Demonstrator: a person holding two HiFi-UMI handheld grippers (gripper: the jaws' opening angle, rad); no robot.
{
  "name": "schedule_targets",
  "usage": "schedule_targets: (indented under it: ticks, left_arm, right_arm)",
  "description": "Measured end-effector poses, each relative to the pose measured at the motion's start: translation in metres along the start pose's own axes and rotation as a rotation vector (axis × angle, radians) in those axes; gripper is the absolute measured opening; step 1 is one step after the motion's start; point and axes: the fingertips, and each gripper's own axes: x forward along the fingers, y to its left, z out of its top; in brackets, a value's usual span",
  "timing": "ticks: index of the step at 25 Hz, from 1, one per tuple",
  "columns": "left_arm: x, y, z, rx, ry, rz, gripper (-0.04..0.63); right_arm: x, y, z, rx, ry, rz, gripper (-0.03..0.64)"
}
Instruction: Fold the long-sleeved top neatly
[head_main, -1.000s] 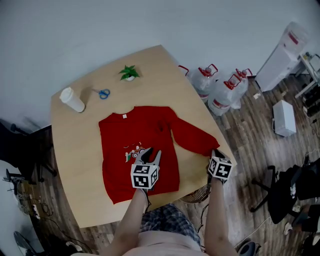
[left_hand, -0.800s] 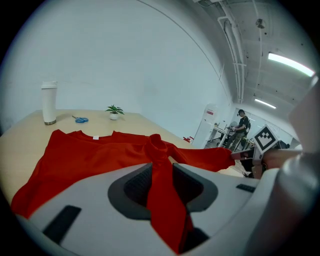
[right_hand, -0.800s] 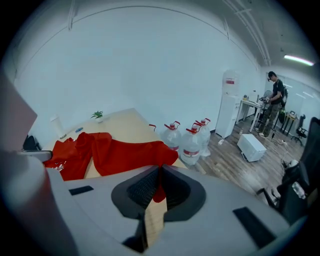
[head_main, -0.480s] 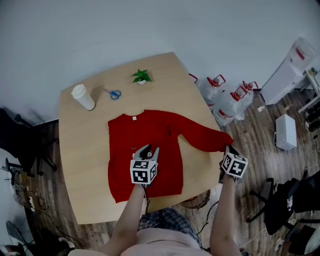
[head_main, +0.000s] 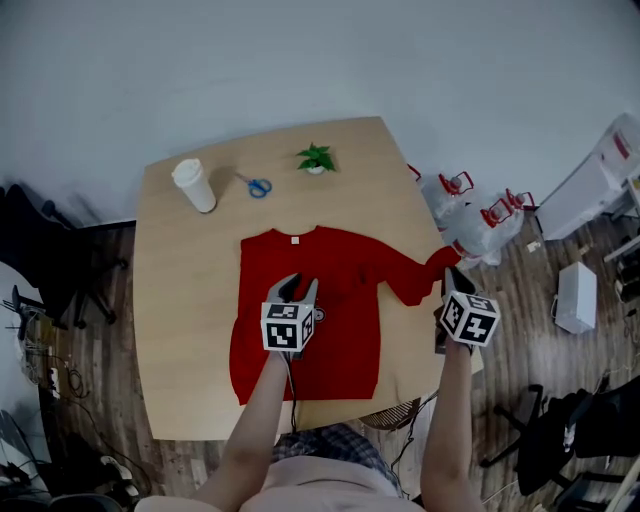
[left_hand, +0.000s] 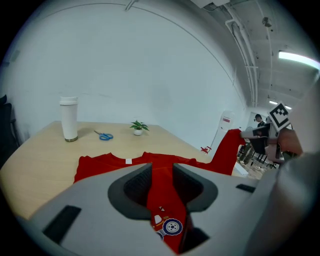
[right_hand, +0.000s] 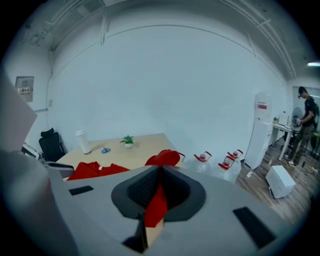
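Observation:
A red long-sleeved top (head_main: 340, 340) lies flat on the wooden table (head_main: 180, 300), collar toward the far side. My left gripper (head_main: 295, 287) hovers over the chest print with its jaws apart; in the left gripper view (left_hand: 162, 182) the top (left_hand: 115, 165) shows through the gap, lying below and not pinched. My right gripper (head_main: 450, 275) is shut on the cuff of the right sleeve (head_main: 415, 275), held up off the table near its right edge. In the right gripper view (right_hand: 159, 187) the sleeve (right_hand: 162, 158) arches up out of the jaws. The left sleeve is not visible.
A white cup (head_main: 195, 185), blue scissors (head_main: 258, 186) and a small potted plant (head_main: 317, 158) stand along the table's far side. Water jugs (head_main: 480, 215) sit on the floor at the right. A black chair (head_main: 40, 250) stands to the left.
My right gripper has lifted the sleeve cuff up from the table's right edge, so the sleeve now bends upward. My left gripper has shifted further over the top's chest.

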Motion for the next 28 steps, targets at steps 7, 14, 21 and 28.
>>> schedule_targets:
  ticks: [7, 14, 21, 28]
  left_arm:
    - [-0.009, 0.034, 0.010, -0.030, -0.024, 0.045, 0.127]
    - [-0.029, 0.071, 0.007, -0.061, -0.038, 0.092, 0.127]
    - [-0.060, 0.115, -0.006, -0.093, -0.036, 0.160, 0.127]
    - [-0.082, 0.153, -0.030, -0.139, -0.013, 0.228, 0.127]
  right_arm:
    - [0.026, 0.094, 0.059, -0.092, -0.082, 0.182, 0.028]
    - [0.047, 0.206, 0.073, -0.174, -0.087, 0.387, 0.028]
    - [0.067, 0.315, 0.025, -0.279, 0.013, 0.573, 0.028]
    - [0.090, 0.390, -0.033, -0.340, 0.122, 0.669, 0.029]
